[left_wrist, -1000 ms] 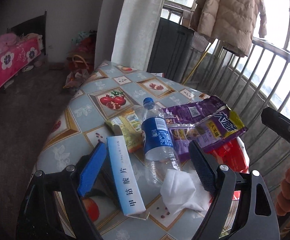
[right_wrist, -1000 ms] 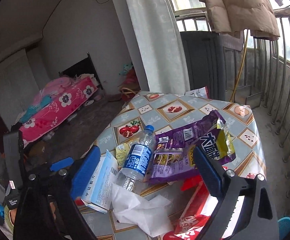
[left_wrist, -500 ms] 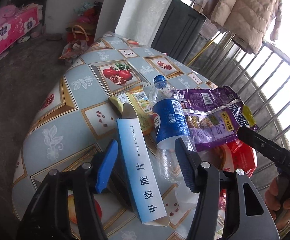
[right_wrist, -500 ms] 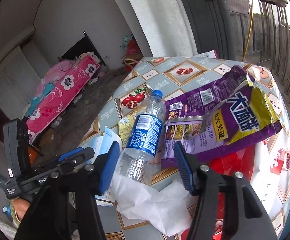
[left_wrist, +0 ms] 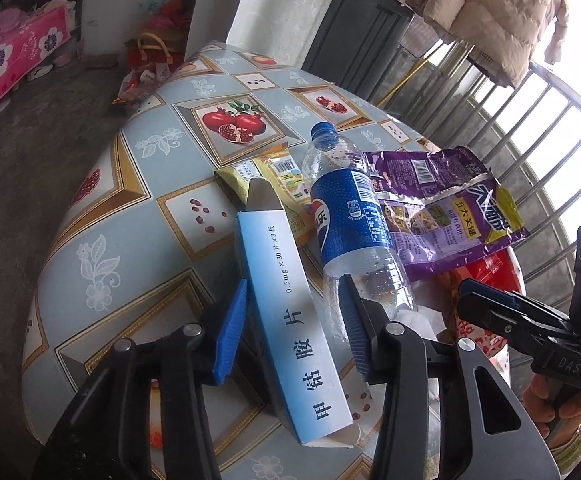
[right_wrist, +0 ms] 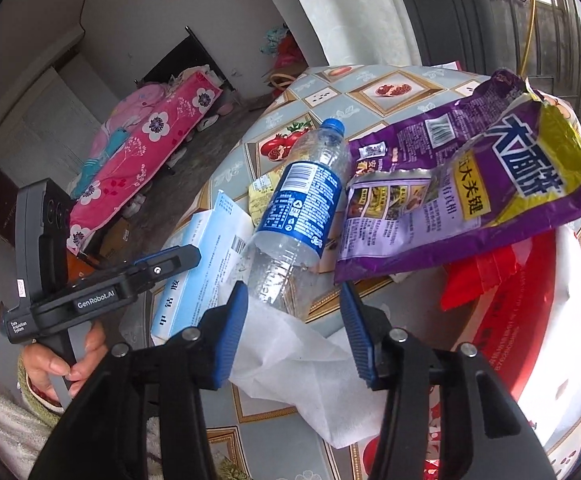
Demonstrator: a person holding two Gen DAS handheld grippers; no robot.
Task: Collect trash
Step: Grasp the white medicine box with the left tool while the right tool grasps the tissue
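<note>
A light-blue medicine box (left_wrist: 290, 320) lies on the tiled tablecloth (left_wrist: 130, 220). My left gripper (left_wrist: 292, 328) straddles it with its jaws closing, and a gap shows at the right pad. Beside the box lies a clear bottle with a blue label (left_wrist: 350, 216). My right gripper (right_wrist: 292, 332) is also closing, over a white tissue (right_wrist: 290, 360) just short of the bottle's base (right_wrist: 274, 280); its pads are not pressing. A purple snack bag (right_wrist: 470, 184), a yellow wrapper (left_wrist: 274, 176) and a red bag (right_wrist: 510, 300) lie around the bottle.
The table's edge drops to a bare floor on the left. A bed with a pink floral cover (right_wrist: 150, 140) stands beyond it, with bags (left_wrist: 150, 52) on the floor. A metal railing (left_wrist: 530, 120) and a hanging coat (left_wrist: 490, 12) are to the right.
Both grippers have come down closer to the table and tilted more steeply. Their jaws have narrowed, the left around the box and the right around the tissue.
</note>
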